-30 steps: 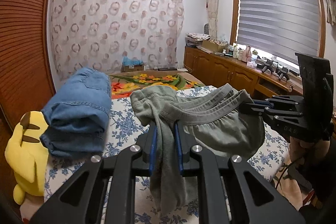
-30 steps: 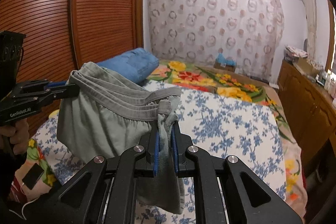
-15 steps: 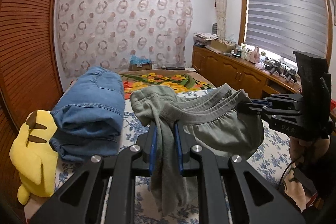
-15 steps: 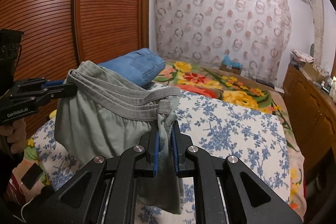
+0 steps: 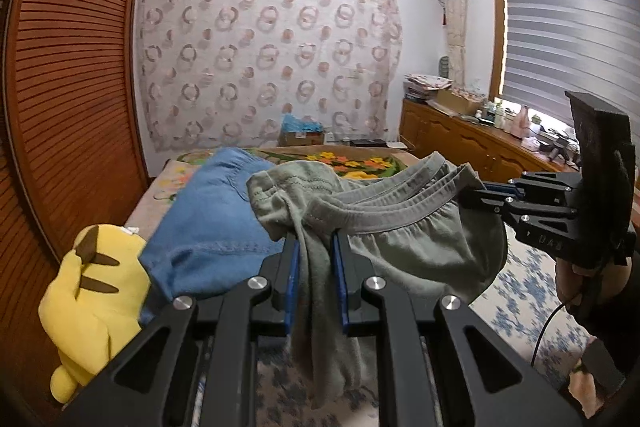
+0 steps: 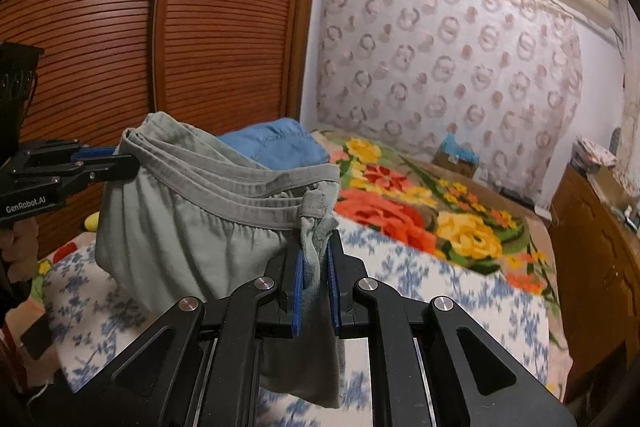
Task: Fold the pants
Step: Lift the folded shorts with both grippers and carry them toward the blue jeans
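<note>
1. Left wrist view: the grey-green pants (image 5: 400, 227) are held up above the bed (image 5: 516, 299), one waistband end bunched and clamped in the left claw (image 5: 314, 267). The far end is pinched by the right claw (image 5: 480, 197). A slip is judged possible here, since a thick wad is gripped rather than a flat hem. The folded jeans (image 5: 212, 227) and a yellow plush toy (image 5: 88, 291) are seen just beside; they could be snagged if the pants are lowered leftward.

2. Right wrist view: the right claw (image 6: 314, 267) is closed on a narrow twist of cloth. The waistband is seen sagging in layers, so a crooked fold is risked unless it is pulled taut.
</note>
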Demonstrator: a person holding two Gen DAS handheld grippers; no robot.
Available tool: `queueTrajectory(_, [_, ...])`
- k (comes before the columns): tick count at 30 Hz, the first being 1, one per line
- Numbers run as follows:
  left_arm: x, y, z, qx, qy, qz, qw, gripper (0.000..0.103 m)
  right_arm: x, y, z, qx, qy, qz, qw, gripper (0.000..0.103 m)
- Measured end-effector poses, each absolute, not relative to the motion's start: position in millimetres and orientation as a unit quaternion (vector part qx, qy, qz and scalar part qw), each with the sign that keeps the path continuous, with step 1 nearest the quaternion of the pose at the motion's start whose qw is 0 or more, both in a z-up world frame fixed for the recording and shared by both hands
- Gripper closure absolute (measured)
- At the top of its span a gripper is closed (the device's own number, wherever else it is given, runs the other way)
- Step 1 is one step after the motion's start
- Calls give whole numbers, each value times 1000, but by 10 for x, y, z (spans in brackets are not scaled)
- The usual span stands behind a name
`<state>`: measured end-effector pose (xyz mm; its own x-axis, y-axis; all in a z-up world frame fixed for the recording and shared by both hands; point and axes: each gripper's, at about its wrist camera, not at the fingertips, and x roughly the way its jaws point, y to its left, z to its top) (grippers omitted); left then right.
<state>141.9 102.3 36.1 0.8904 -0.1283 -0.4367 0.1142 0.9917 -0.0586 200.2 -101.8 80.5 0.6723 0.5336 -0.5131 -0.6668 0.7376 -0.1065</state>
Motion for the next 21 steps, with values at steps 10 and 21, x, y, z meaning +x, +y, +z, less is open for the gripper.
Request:
queueTrajectory(10, [1831, 1309, 407, -19, 217, -23, 976, 90, 2641, -604, 949, -168, 198, 346, 902, 95])
queueTrajectory(21, [2028, 1574, 235, -39, 222, 24, 974, 90, 3271, 84, 929, -216, 165, 378, 885, 95])
